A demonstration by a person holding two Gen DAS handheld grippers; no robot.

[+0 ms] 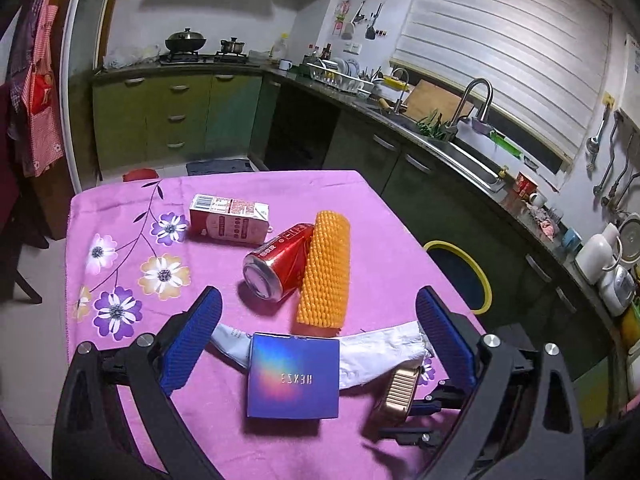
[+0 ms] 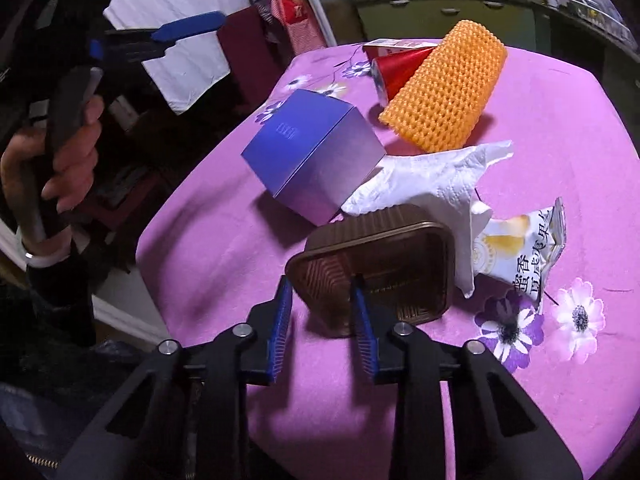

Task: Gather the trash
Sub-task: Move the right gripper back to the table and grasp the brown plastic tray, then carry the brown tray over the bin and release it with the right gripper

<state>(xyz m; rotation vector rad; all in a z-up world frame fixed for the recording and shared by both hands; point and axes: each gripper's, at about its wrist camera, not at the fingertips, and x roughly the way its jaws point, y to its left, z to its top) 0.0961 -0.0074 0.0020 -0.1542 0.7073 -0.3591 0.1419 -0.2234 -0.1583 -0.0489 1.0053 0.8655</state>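
— Two grippers, what were they doing?

— My right gripper (image 2: 322, 280) had its blue pads pinched on the near wall of the brown plastic tray (image 2: 372, 264), one finger inside, one outside. My left gripper (image 1: 318, 322) hung spread wide above the table, gripping nothing.

— And beyond them?

— Just past the tray lay a crumpled white tissue (image 2: 432, 184), with the blue box (image 2: 316, 156) resting on one end of it and a snack wrapper (image 2: 520, 252) beside it. Farther out sat an orange foam net (image 1: 325, 272) leaning on a red can (image 1: 278, 260), then a milk carton (image 1: 228, 218), all on the pink tablecloth (image 1: 400, 252).
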